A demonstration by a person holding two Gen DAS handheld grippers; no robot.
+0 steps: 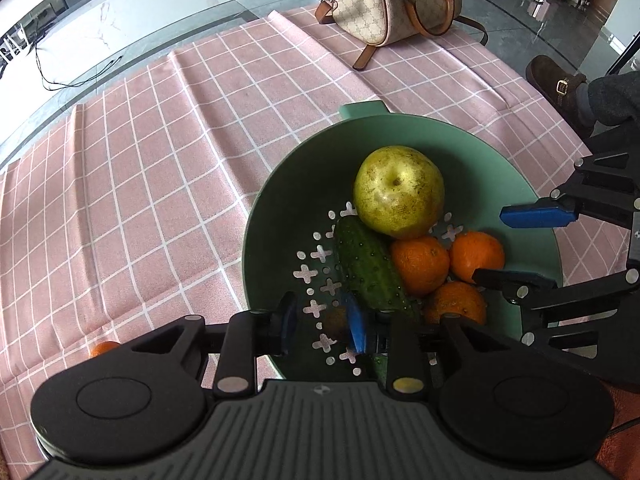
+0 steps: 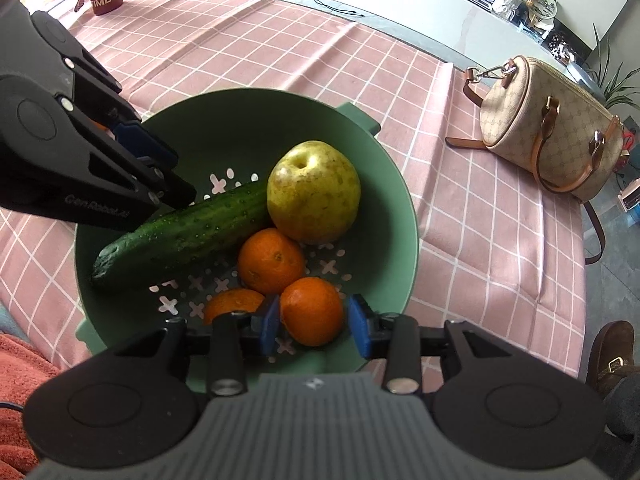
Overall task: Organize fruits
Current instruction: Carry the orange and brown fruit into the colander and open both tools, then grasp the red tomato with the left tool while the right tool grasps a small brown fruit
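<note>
The tabletop (image 1: 132, 184) under its pink checked cloth runs wide and bare ahead and to the left of my left fingers (image 1: 322, 330), out to the cloth's far edge, with only creases in it. A handbag (image 1: 384, 0) stands far ahead near that edge. By my right view it sits well off to the right of my right fingers (image 2: 314, 324), with open cloth between it and the bowl.

The green bowl (image 2: 248, 120) lies right in front of both sets of fingers. Its near rim passes under my right fingers, and its small handle sticks out on the far side. The drain holes in its floor show bare patches on the left of the fruit.

The pear (image 2: 314, 192) is yellow-green and speckled, dimple up, at the far side of the pile, touching the cucumber (image 2: 184, 232). The cucumber is dark, bumpy and wet-looking, lying across the floor with one end up the wall; my left fingers sit apart, holding nothing, just at its side.

Three oranges (image 2: 272, 260) cluster nearest my right fingers. One orange (image 2: 312, 310) sits between my right pads (image 2: 268, 326), which stand spread with a gap on the right side; on the left I cannot tell whether the pad touches it. A fourth orange (image 1: 102, 348) peeks out on the cloth, behind and left of my left fingers.
</note>
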